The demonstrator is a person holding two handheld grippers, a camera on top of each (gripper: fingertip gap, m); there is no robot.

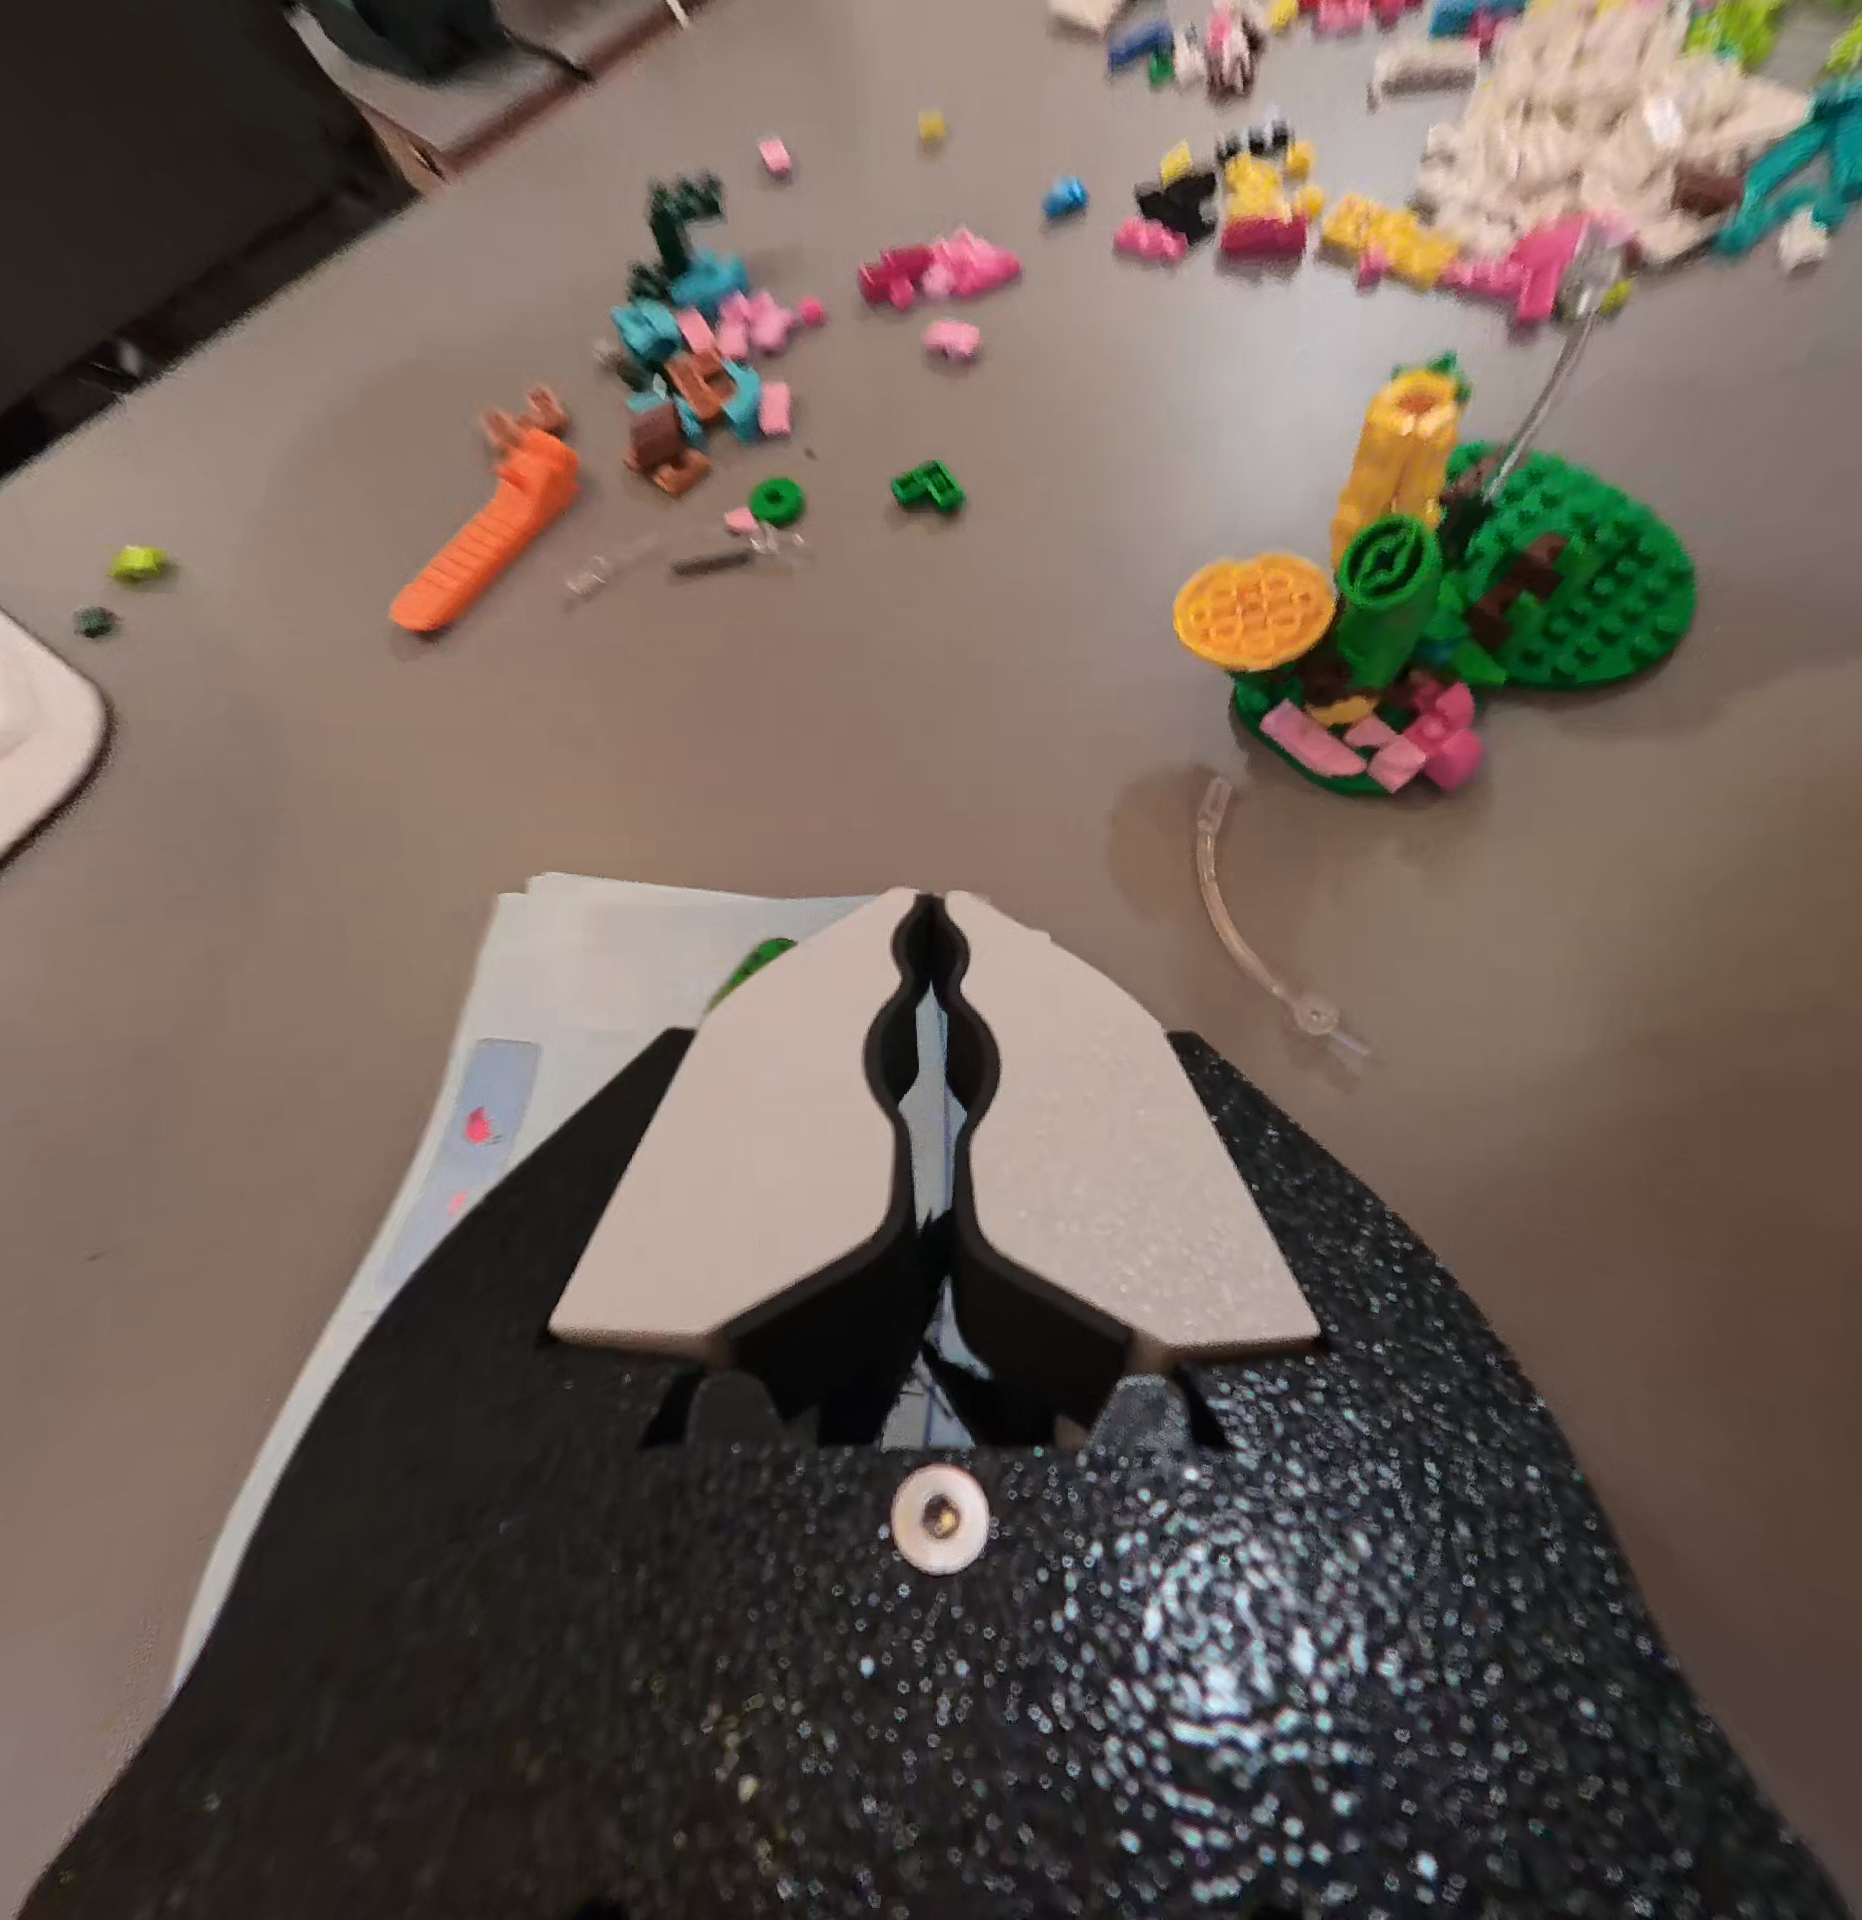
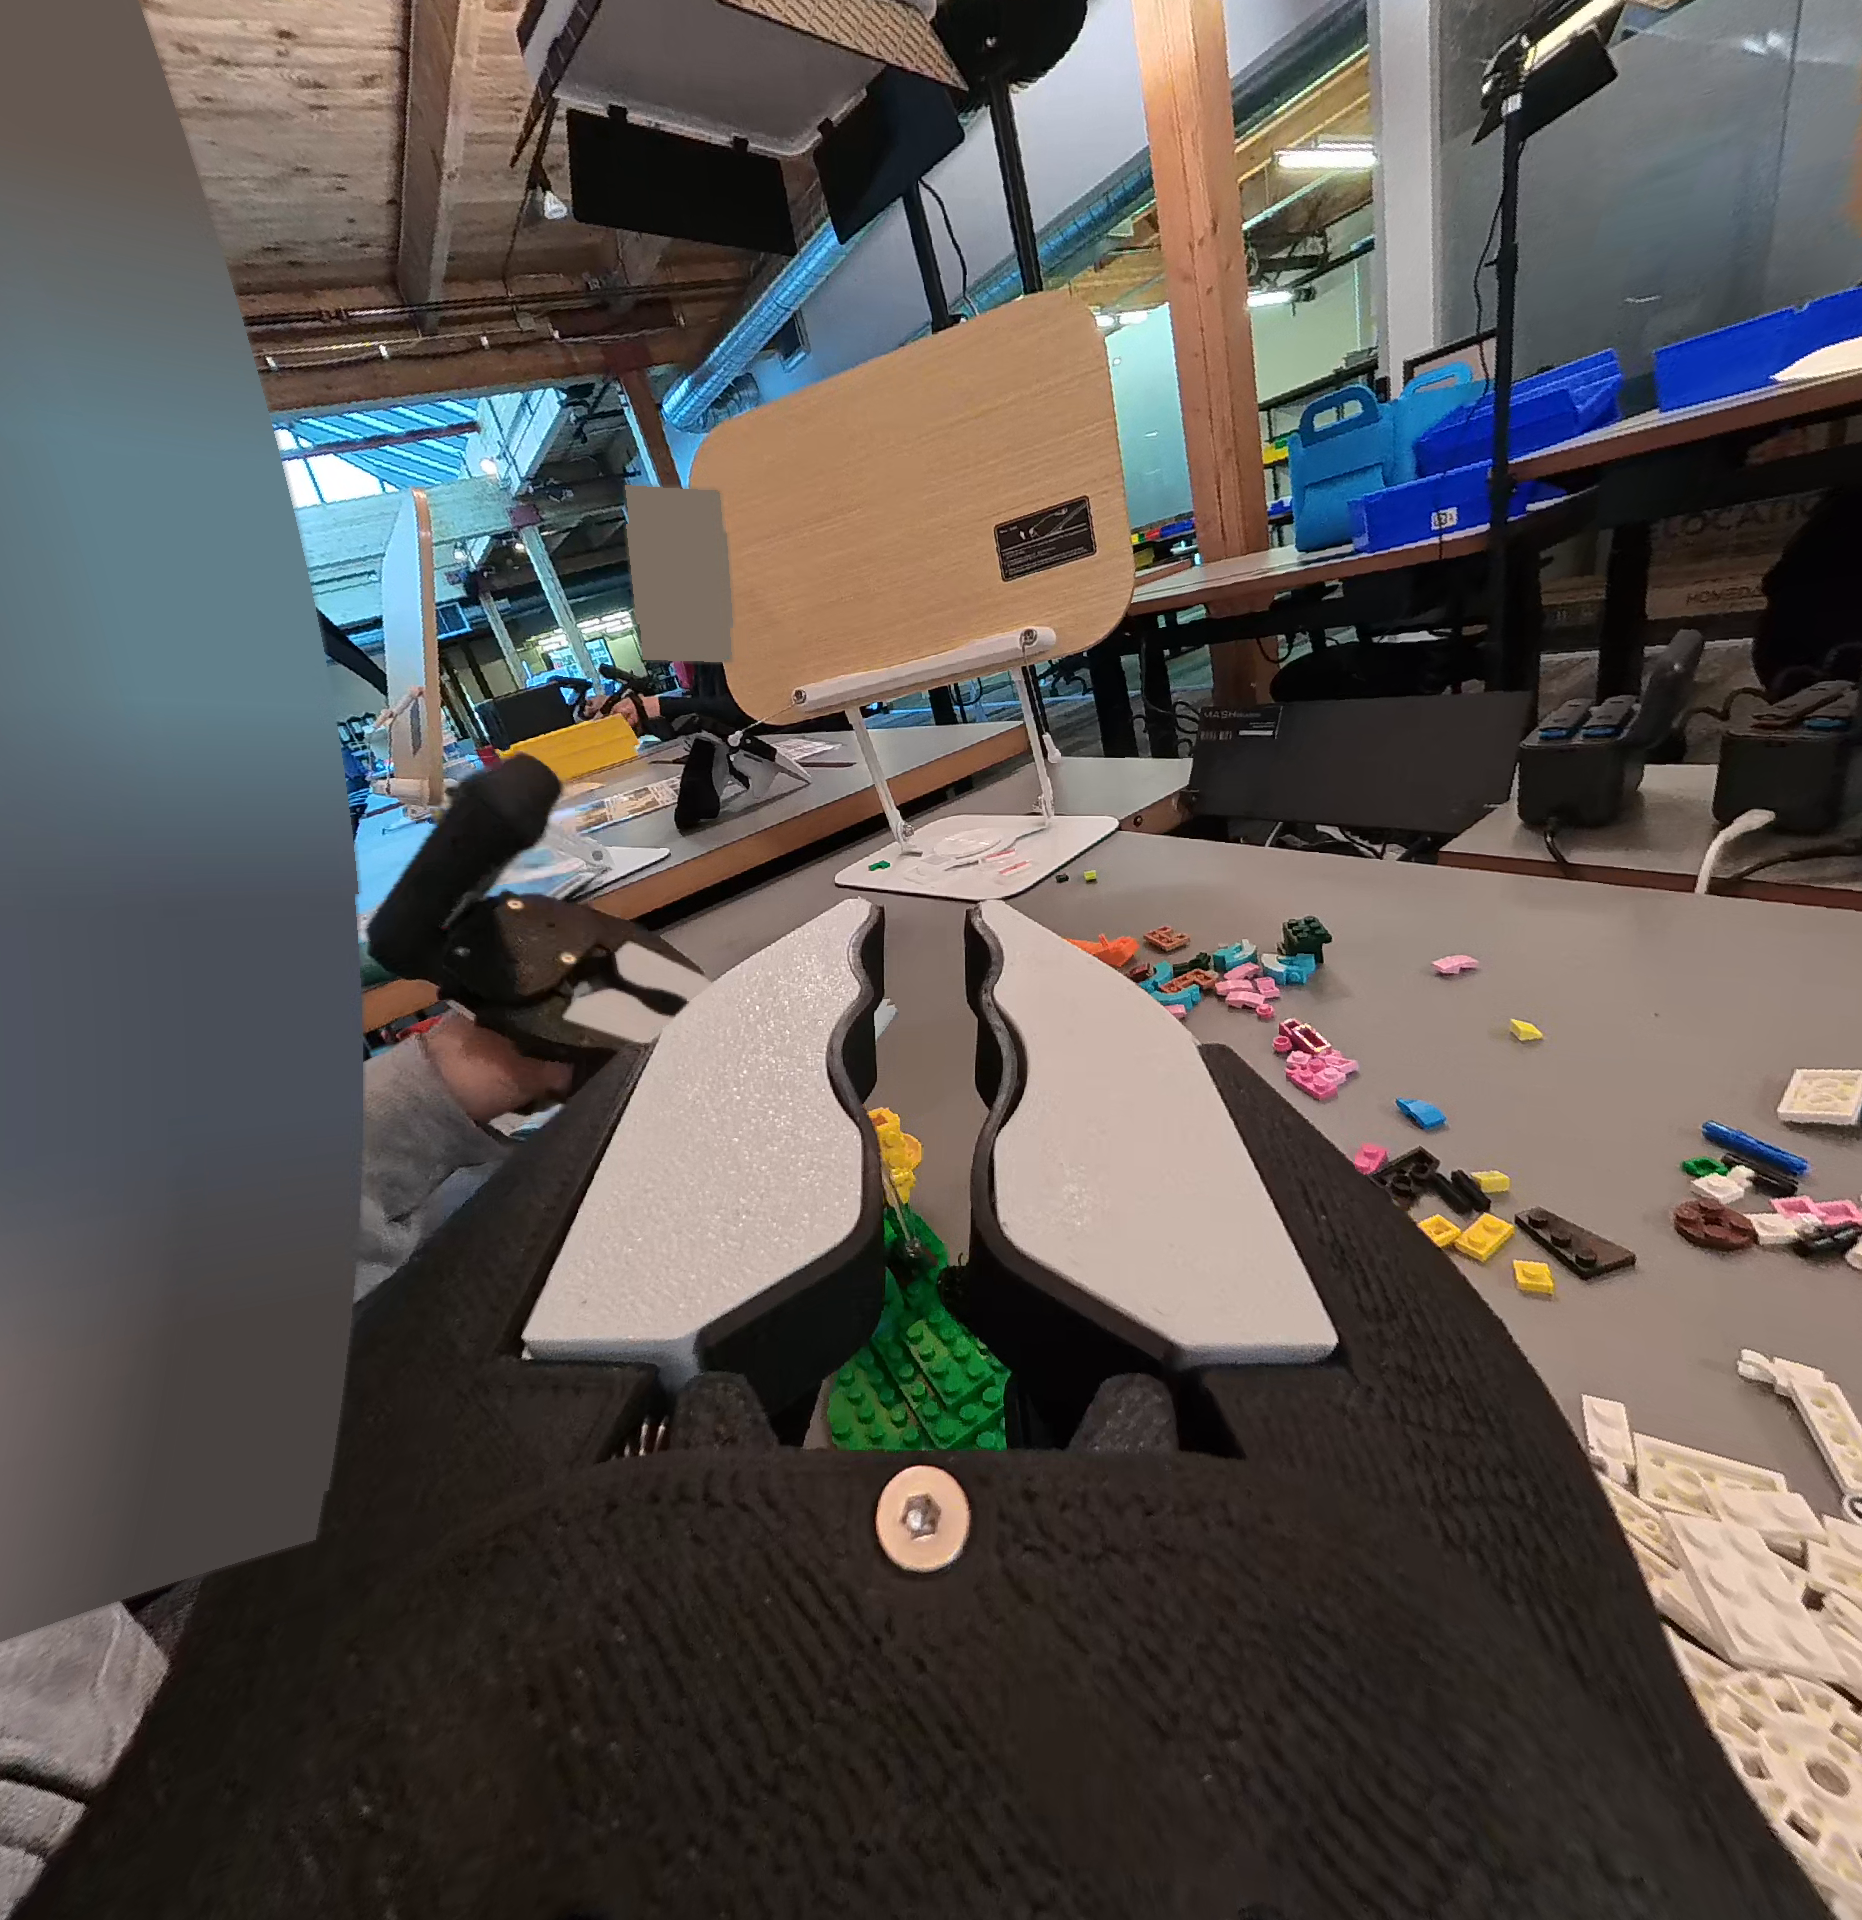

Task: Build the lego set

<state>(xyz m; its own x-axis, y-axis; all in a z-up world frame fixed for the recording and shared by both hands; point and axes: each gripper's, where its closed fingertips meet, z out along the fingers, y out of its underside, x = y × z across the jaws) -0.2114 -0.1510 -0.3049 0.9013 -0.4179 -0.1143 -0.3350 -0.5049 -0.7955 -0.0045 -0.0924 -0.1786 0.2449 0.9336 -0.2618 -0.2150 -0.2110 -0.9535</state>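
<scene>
The grey table [image 1: 283, 831] carries scattered toy bricks. The left gripper [image 1: 932, 904] hangs over a paper instruction booklet [image 1: 615, 966], its fingers closed tip to tip with nothing between them. The right gripper [image 2: 925, 920] has its fingers slightly parted and bare, above a green brick model [image 2: 927, 1371] with a yellow flower. A clear curved piece [image 1: 1233, 914] lies just beside that model.
</scene>
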